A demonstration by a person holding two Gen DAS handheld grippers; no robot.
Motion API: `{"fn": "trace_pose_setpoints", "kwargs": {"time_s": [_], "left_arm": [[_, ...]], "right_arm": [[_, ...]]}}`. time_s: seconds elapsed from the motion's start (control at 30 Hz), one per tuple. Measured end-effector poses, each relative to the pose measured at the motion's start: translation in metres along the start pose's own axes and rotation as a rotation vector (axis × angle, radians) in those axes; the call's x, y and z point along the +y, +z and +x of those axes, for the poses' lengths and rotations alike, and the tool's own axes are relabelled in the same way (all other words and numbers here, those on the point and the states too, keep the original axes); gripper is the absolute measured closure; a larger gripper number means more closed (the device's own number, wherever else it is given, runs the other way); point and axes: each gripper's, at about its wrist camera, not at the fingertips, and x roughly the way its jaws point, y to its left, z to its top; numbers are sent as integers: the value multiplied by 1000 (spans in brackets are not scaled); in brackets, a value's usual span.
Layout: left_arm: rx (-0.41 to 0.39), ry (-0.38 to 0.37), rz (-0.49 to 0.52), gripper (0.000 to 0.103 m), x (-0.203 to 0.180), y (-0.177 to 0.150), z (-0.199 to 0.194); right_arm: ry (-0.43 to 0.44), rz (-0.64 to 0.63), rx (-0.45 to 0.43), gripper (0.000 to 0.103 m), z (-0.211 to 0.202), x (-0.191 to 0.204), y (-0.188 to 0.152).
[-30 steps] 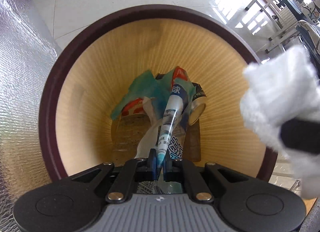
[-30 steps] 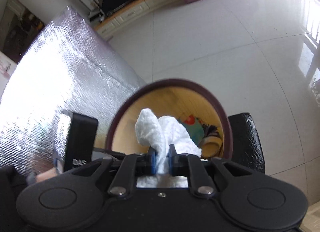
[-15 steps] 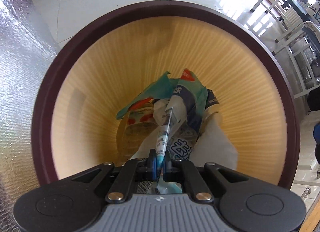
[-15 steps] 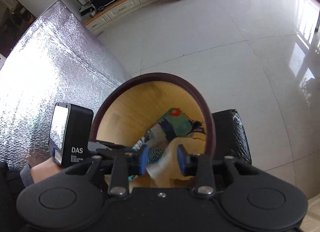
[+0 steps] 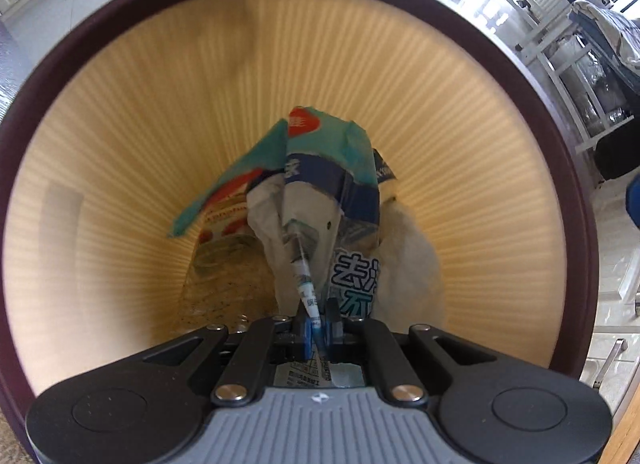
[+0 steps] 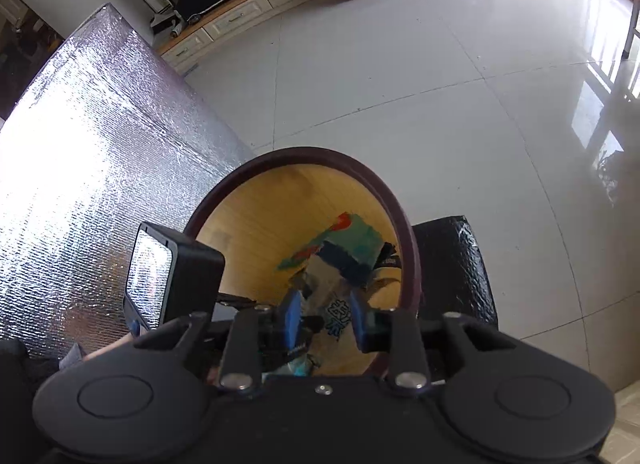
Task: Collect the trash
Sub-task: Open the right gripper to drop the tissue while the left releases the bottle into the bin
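Blue-padded left tongs [image 5: 317, 330] clamp a printed wrapper [image 5: 320, 200] inside the bin [image 5: 120, 104]; right tongs [image 6: 325, 314], apart, are closing on nothing.

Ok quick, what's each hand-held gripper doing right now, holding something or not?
Left hand-held gripper: shut on the wrapper, down inside the bin.
Right hand-held gripper: holding nothing; jaws apart but closing, above the bin.

Can't see the bin [image 5: 472, 64] floor, buried under the wrapper [image 5: 320, 168] and other trash. Bin rim cut off at the left edge. Bottom of the bin hidden behind the right gripper [image 6: 325, 316] body too.
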Motion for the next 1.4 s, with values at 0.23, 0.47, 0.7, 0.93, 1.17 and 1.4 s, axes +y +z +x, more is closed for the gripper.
{"fn": "trace_pose_setpoints", "kwargs": {"time_s": [0.23, 0.47, 0.7, 0.93, 1.17, 1.4], "left_arm": [[-5, 6, -47, 91, 6, 4, 5], [-63, -23, -124, 52, 8, 8, -22], [-132, 25, -171, 7, 8, 5, -59], [-162, 71, -211, 0, 9, -8, -96], [-202, 104, -249, 0, 8, -32, -131], [-249, 123, -277, 0, 2, -51, -169]], "right_arm": [[-9, -3, 13, 75, 4, 3, 4], [-13, -2, 16, 74, -1, 0, 4], [-14, -18, 2, 68, -13, 1, 4], [-13, -43, -22, 56, -28, 7, 4], [-24, -78, -41, 38, -44, 7, 1], [-36, -108, -74, 15, -62, 12, -8]]}}
